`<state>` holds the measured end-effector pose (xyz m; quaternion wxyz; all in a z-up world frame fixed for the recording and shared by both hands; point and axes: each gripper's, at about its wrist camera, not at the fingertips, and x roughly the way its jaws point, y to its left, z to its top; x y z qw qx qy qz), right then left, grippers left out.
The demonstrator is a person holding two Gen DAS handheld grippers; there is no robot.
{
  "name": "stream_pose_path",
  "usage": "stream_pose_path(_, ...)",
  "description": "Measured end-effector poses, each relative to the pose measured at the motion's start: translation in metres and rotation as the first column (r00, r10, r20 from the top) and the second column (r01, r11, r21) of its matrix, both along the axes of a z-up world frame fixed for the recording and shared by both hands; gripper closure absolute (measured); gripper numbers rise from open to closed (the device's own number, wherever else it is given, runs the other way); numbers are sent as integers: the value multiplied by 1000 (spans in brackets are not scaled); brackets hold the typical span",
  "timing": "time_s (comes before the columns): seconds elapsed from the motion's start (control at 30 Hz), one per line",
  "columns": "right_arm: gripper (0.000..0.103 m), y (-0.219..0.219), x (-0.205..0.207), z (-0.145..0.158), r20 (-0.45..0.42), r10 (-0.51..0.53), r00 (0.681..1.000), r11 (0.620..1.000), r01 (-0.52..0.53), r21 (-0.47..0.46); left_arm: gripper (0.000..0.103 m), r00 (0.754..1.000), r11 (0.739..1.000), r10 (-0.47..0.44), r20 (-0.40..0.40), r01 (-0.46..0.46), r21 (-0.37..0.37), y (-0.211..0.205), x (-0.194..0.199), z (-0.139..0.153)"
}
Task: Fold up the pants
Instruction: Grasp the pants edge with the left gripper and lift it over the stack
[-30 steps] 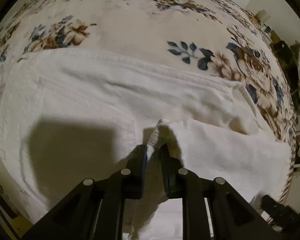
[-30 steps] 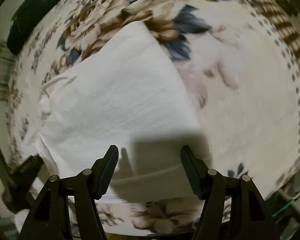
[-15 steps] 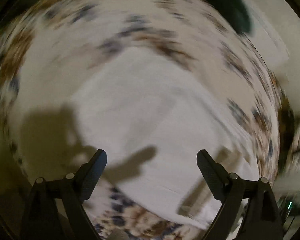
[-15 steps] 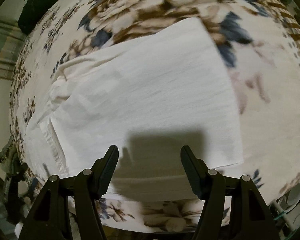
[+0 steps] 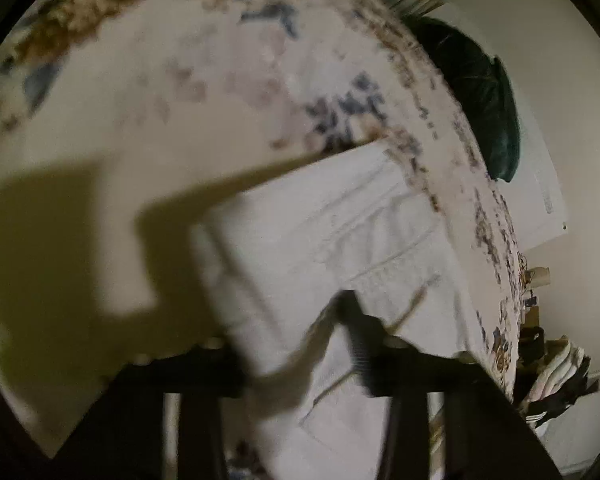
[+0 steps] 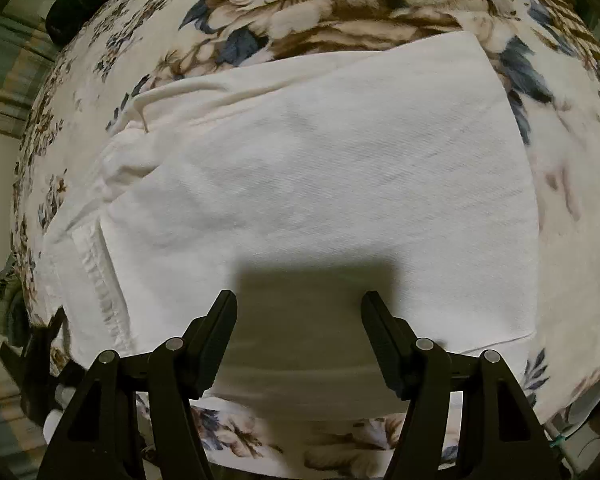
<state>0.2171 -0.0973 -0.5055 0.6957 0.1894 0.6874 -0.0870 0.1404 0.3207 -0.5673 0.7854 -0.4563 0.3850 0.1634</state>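
White pants [image 6: 340,184] lie folded over into a broad rectangle on the flowered bedspread [image 6: 308,12], with the waistband and a ridged hem bunched at the left of the right wrist view. The right gripper [image 6: 298,332] hangs straight down over the near edge of the stack, its jaws standing wide apart with nothing between them, their shadow falling square on the cloth. On the other side the picture is smeared, but the left gripper [image 5: 300,360] is closing its jaws over a raised edge of the pants [image 5: 328,248], a fold of white cloth caught between the fingers; whether the pads already press it firmly I cannot tell through the blur. A dark green cushion [image 5: 484,96] sits beyond the far rim of the bed. My reading is that the next fold is being set up: one hand takes a corner, the other should take its partner. To do it well, the left jaws ought to bite through every layer at that edge, not just the top one, or the stack will peel apart on the lift. The right hand would do best to come down on the matching corner on its own side before anything is raised, so both ends travel together and the crease lands straight. Lifting only a little keeps the lower layers flat. The cloth looks like stiff twill, so it should hold a crease without much smoothing.
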Motion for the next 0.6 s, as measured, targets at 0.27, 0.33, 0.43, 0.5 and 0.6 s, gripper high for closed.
stream_pose_path(0.27, 36, -6, -6, 3, 10, -2, 1000, 1000, 2, 31, 71, 999, 995, -43, 27, 41, 91, -14, 9, 21)
stream_pose_path(0.33, 36, -9, -8, 5, 12, -5, 1000, 999, 4, 41, 64, 1000, 1000, -1, -15, 1, -3, 1, 18, -6)
stream_pose_path(0.43, 36, -11, -11, 4, 11, 19, 1000, 999, -19, 34, 62, 998, 995, 63, 20, -61, -83, 8, 13, -19)
stream_pose_path(0.5, 36, -12, -14, 6, 4, 49, 999, 999, -49, 16, 78, 998, 999, 39, 50, -38, -15, -1, 9, -1)
stream_pose_path(0.6, 36, -14, -20, 11, 3, 84, 996, 996, -84, 2, 83, 995, 985, -51, 84, 36, 170, -31, 3, 49)
